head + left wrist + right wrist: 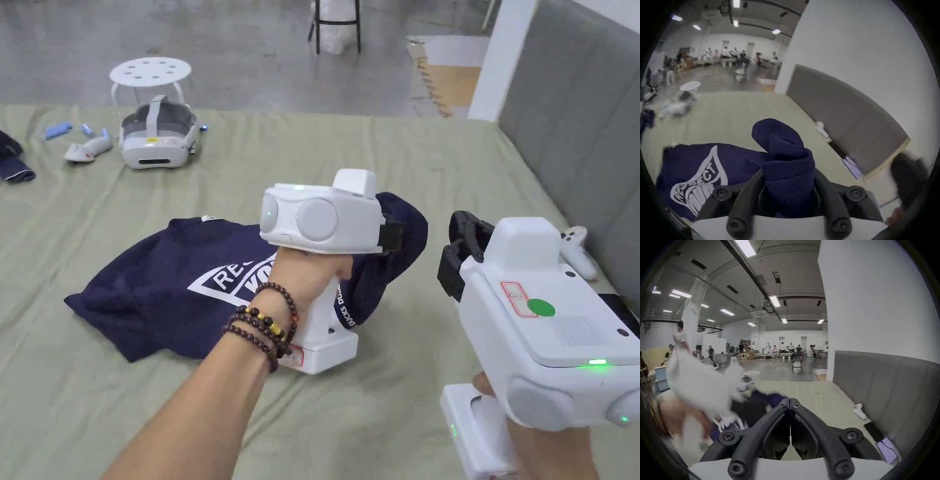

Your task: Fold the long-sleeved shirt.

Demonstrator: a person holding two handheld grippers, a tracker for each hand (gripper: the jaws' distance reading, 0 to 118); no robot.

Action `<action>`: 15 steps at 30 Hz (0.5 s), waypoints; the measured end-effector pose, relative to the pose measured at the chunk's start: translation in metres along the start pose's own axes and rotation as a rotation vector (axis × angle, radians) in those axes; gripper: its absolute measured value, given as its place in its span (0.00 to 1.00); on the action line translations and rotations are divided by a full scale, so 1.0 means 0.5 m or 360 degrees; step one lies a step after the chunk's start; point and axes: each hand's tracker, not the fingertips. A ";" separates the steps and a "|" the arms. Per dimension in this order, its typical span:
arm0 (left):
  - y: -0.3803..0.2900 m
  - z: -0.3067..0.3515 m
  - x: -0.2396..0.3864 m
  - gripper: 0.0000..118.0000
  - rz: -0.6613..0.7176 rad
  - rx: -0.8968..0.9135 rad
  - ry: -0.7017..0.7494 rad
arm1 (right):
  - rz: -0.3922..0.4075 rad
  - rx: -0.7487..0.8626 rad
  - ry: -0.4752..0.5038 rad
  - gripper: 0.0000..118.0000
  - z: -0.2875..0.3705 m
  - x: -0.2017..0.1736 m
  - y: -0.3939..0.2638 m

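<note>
A navy long-sleeved shirt with a white print lies partly bunched on the olive-green cover. My left gripper hangs over the shirt's right side, held by a hand wearing bead bracelets. In the left gripper view, the left gripper is shut on a rolled wad of navy fabric lifted off the cover. My right gripper hovers to the right of the shirt, apart from it. In its own view the right gripper has its jaws pressed together with nothing between them.
A white headset and small controllers lie at the back left, beside a dark cloth. Another white controller and a phone rest by the grey padded wall. A white stool stands behind.
</note>
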 end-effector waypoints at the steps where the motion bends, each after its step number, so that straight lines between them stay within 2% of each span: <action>1: -0.029 -0.056 0.026 0.15 0.0017 -0.0064 -0.0049 | 0.0005 0.0001 -0.0051 0.00 0.011 0.022 0.002; 5: -0.147 -0.207 0.114 0.15 0.0030 -0.0290 -0.0075 | 0.0011 -0.0017 -0.0163 0.00 0.037 0.086 -0.007; 7: -0.179 -0.247 0.142 0.15 0.0096 -0.0357 -0.0069 | 0.0001 -0.0043 -0.0207 0.00 0.040 0.109 -0.017; 9: -0.198 -0.265 0.151 0.15 0.0059 -0.0342 -0.0082 | -0.0020 -0.0078 -0.0248 0.00 0.044 0.126 -0.024; 12: -0.203 -0.266 0.139 0.39 -0.0022 -0.0339 -0.0053 | -0.0044 -0.0085 -0.0261 0.00 0.048 0.137 -0.031; 13: -0.198 -0.254 0.130 0.39 -0.0019 -0.0370 -0.0061 | -0.0045 -0.0088 -0.0257 0.00 0.049 0.137 -0.032; 15: -0.176 -0.219 0.116 0.82 -0.0013 -0.0289 -0.0021 | -0.0040 -0.0090 -0.0247 0.00 0.047 0.132 -0.033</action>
